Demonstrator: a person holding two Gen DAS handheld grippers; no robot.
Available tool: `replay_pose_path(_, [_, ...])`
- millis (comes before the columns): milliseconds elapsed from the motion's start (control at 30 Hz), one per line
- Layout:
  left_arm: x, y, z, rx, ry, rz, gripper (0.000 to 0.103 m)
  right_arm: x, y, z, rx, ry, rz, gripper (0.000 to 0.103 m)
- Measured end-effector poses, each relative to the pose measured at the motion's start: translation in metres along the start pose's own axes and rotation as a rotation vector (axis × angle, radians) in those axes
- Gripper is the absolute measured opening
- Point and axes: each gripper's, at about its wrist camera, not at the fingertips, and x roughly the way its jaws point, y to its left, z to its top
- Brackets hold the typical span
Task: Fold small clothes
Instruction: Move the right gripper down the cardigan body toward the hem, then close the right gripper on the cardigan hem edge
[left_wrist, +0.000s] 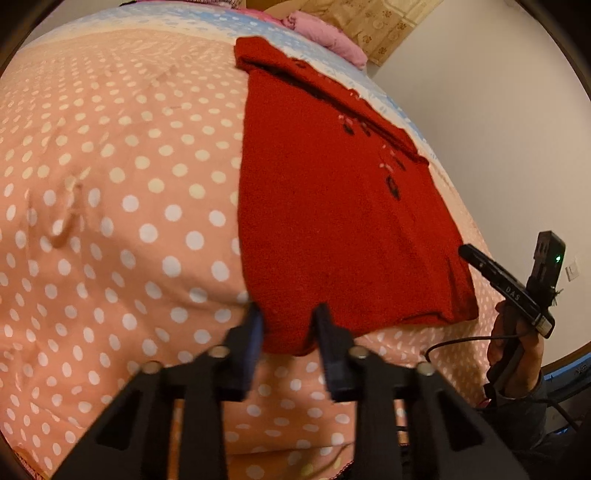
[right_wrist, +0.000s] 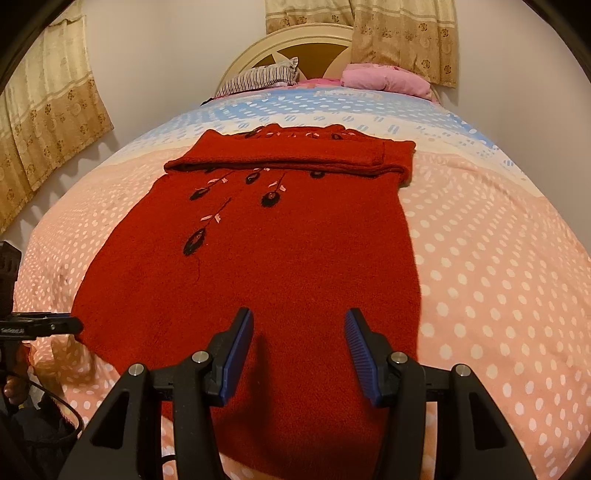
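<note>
My left gripper (left_wrist: 286, 314) is straddling the near hem corner of the fuzzy red knitted sweater (right_wrist: 258, 266) lying flat on the pink polka-dot bedspread (left_wrist: 110, 221), jaws narrowed; I can't tell whether they're pinching it. My right gripper (right_wrist: 299, 325) is hovering over the hem, jaws apart.

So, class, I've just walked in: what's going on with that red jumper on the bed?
A person holding a gripper in each hand is folding a red jumper laid flat on a spotted bedspread. Its sleeves are already folded across the top. The left gripper sits at the hem's near corner, fabric between its narrowed jaws. The right gripper hovers open over the hem.
</note>
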Motion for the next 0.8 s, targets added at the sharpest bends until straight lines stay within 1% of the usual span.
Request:
replay_pose_path(100, [-0.009, -0.004, -0.001, 0.032, -0.033, -0.020, 0.017, -0.009, -0.013, -0.007, 0.024, 0.005, -0.029, 0.053])
replay_pose_path(200, [-0.015, -0.009, 0.001, 0.059, -0.067, -0.047, 0.017, -0.020, -0.027, -0.016, 0.050, 0.018, -0.066, 0.053])
replay_pose_path(333, [-0.020, -0.004, 0.004, 0.056, -0.094, -0.075, 0.017, -0.033, -0.037, -0.030, 0.075, 0.044, -0.087, 0.053])
replay_pose_path(467, [-0.020, 0.002, 0.006, 0.042, -0.110, -0.098, 0.017, -0.038, -0.040, -0.044, 0.111, 0.079, -0.070, 0.053])
replay_pose_path(567, [-0.020, 0.005, 0.006, 0.031, -0.121, -0.129, 0.017, -0.038, -0.041, -0.052, 0.130, 0.110, -0.058, 0.053])
replay_pose_path(600, [-0.020, 0.006, 0.006, 0.030, -0.127, -0.138, 0.015, -0.037, -0.042, -0.054, 0.135, 0.116, -0.056, 0.053])
replay_pose_path(733, [-0.018, 0.009, 0.006, 0.026, -0.133, -0.145, 0.015, -0.035, -0.047, -0.063, 0.194, 0.138, -0.024, 0.053])
replay_pose_path(767, [-0.019, 0.010, 0.005, 0.026, -0.133, -0.147, 0.015, -0.035, -0.049, -0.065, 0.217, 0.141, 0.003, 0.052])
replay_pose_path(800, [-0.018, 0.010, 0.005, 0.026, -0.131, -0.148, 0.015, -0.034, -0.048, -0.067, 0.230, 0.146, 0.028, 0.043])
